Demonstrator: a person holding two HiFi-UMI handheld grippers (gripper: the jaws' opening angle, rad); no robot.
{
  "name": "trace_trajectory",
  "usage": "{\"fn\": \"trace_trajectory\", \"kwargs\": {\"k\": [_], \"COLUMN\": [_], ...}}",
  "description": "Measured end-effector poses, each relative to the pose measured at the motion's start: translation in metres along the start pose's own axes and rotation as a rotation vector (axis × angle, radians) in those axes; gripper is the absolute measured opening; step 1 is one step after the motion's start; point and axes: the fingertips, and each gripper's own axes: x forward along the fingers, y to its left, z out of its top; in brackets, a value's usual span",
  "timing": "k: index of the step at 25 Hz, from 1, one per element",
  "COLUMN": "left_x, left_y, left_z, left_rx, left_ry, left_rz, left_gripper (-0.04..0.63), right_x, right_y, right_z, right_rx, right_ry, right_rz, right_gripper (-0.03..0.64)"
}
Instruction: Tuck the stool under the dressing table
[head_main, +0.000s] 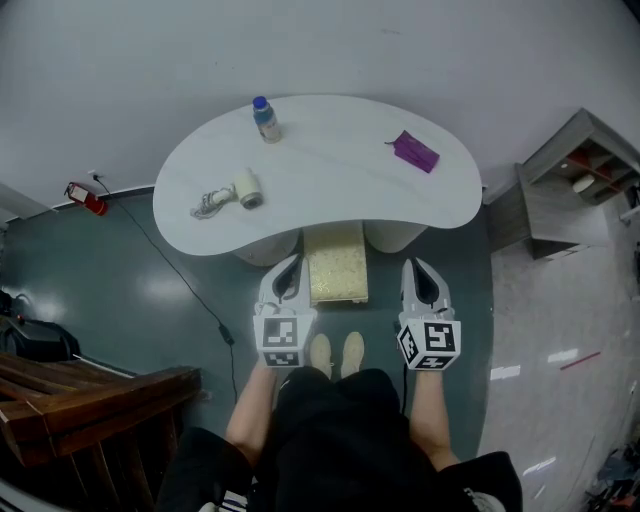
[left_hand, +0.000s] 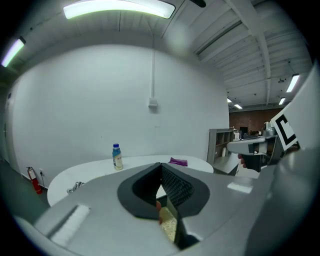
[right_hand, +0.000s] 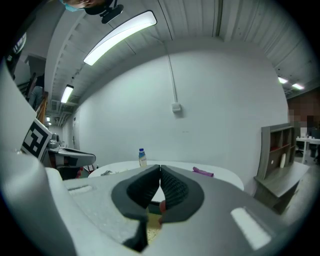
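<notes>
The stool (head_main: 335, 265), with a pale gold seat, stands partly under the front edge of the white kidney-shaped dressing table (head_main: 330, 190). My left gripper (head_main: 287, 272) hangs shut just left of the stool, nothing between its jaws. To the stool's right, my right gripper (head_main: 421, 272) is shut and empty too. In the left gripper view the jaws (left_hand: 161, 165) meet at their tips, the gold seat (left_hand: 169, 227) showing below them. The right gripper view shows its jaws (right_hand: 160, 167) closed, with the tabletop (right_hand: 220, 175) beyond.
On the table lie a small bottle (head_main: 265, 119), a purple pouch (head_main: 415, 152) and a white hair dryer with cord (head_main: 240, 190). A grey shelf unit (head_main: 570, 185) stands at the right, wooden furniture (head_main: 90, 400) at lower left. A black cable (head_main: 185, 285) crosses the floor.
</notes>
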Motion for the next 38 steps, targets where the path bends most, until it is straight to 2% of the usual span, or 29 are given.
{"fn": "trace_trajectory", "kwargs": {"k": [5, 10, 21, 38], "left_x": [-0.012, -0.024, -0.027, -0.024], "left_y": [0.002, 0.004, 0.010, 0.002], "left_z": [0.010, 0.015, 0.000, 0.003], "left_rx": [-0.014, -0.031, -0.028, -0.012], "left_ry": [-0.042, -0.075, -0.044, -0.045], "left_rz": [-0.004, -0.011, -0.015, -0.025], "left_gripper": [0.006, 0.006, 0.006, 0.007], "right_x": [-0.010, -0.015, -0.009, -0.008], "right_y": [0.003, 0.009, 0.016, 0.013], "right_z": [0.003, -0.008, -0.016, -0.014], "right_rx": [-0.009, -0.004, -0.002, 0.009], "right_ry": [-0.028, -0.011, 0.006, 0.002], "right_rz": [0.002, -0.001, 0.011, 0.014], "right_gripper": [0.006, 0.006, 0.006, 0.006]}}
